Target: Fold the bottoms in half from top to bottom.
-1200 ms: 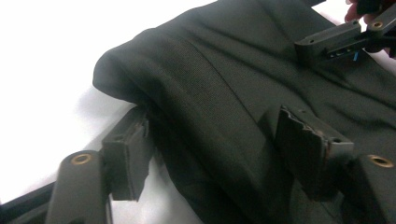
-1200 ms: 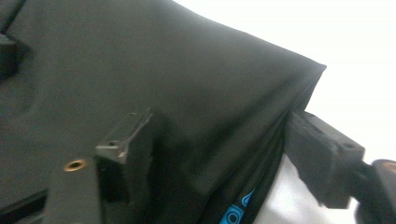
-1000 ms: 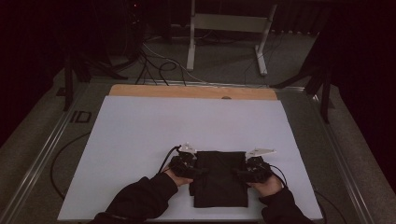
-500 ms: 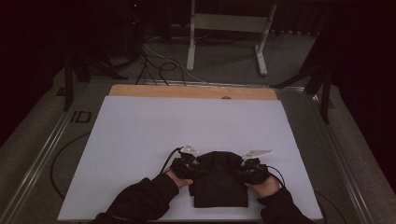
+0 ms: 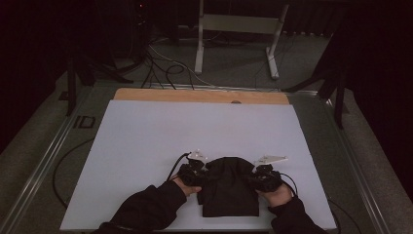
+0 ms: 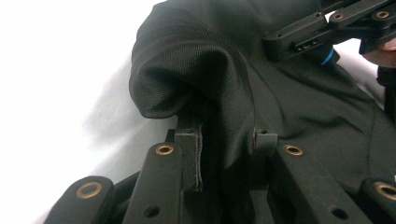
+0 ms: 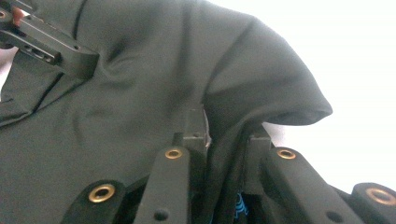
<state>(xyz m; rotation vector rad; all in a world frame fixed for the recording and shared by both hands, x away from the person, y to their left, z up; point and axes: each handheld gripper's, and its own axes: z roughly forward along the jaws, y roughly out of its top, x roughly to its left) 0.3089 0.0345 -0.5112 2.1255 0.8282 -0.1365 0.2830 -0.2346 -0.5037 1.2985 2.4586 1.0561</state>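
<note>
A black cloth (image 5: 230, 190) lies folded on the white board (image 5: 195, 131) near its front edge. My left gripper (image 5: 198, 176) grips the cloth's left side and my right gripper (image 5: 259, 179) grips its right side. In the left gripper view a fold of the cloth (image 6: 299, 93) is pinched in my left gripper (image 6: 226, 140), with the right gripper (image 6: 327, 28) farther off. The right gripper view shows my right gripper (image 7: 227, 135) pinching another fold of the cloth (image 7: 116, 107), the left gripper (image 7: 51, 46) beyond. Both sets of jaws have just been closing on the fabric.
A wooden strip (image 5: 195, 95) runs along the board's far edge. Behind the table stand a metal frame (image 5: 238, 29) and loose cables (image 5: 165, 68) on the floor. Another cable (image 5: 63, 170) curves beside the board's left edge.
Both grippers' jaws have closed onto the cloth's sides. The cloth's far edge, flat a second ago, now bunches up into a rounded hump between them.
</note>
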